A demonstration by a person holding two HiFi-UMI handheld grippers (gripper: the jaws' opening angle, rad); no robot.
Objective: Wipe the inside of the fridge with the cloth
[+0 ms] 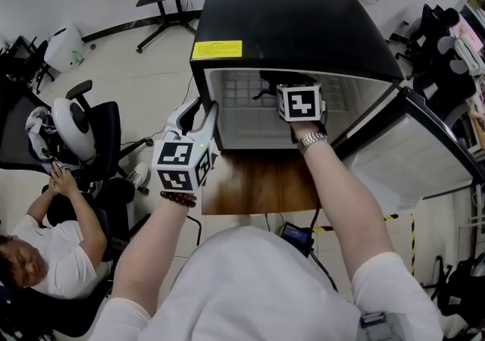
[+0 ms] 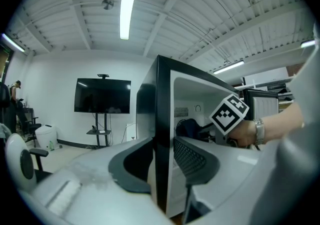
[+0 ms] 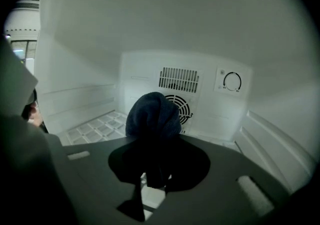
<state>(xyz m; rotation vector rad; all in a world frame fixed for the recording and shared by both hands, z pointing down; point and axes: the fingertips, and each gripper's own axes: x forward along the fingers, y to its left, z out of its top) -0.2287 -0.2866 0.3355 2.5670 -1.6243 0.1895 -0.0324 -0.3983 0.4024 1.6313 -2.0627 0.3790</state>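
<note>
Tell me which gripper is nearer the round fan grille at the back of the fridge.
Right. The right gripper, shut on the cloth, is inside the fridge facing the fan grille; the left gripper grips the fridge's front left edge, outside.

Office: stand-mounted monitor [image 2: 102,96], swivel chair [image 1: 104,126]

one fridge [image 1: 295,29], one cloth [image 3: 152,114], one desk [image 1: 258,184], one seated person [image 1: 53,248] at eight o'clock, two hand-held grippers: left hand-held gripper [image 1: 203,112], right hand-held gripper [image 3: 152,169].
</note>
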